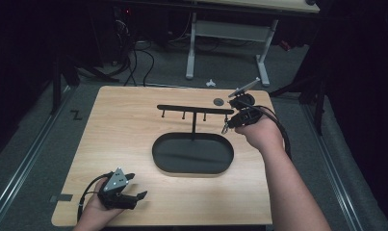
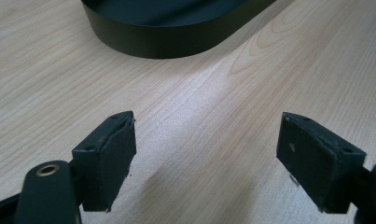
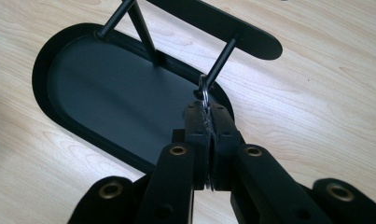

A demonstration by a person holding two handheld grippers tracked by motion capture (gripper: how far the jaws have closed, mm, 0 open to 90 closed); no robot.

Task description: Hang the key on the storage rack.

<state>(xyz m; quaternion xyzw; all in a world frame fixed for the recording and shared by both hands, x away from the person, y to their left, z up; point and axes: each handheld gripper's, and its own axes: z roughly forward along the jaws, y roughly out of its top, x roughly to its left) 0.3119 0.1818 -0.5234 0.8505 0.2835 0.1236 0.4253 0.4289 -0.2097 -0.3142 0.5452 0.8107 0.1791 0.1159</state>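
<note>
Right gripper (image 3: 207, 116) clamped on small metal ring (image 3: 203, 91) beside rack peg (image 3: 220, 63); left gripper (image 2: 206, 154) jaws wide apart, empty, over worktop (image 2: 269, 70).

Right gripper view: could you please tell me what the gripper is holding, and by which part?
The right gripper pinches a small metal ring by its lower edge, beside a stand peg.

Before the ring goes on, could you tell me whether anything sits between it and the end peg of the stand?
Nothing visible does. The right hand-held gripper holds the metal ring right against the end peg.
</note>
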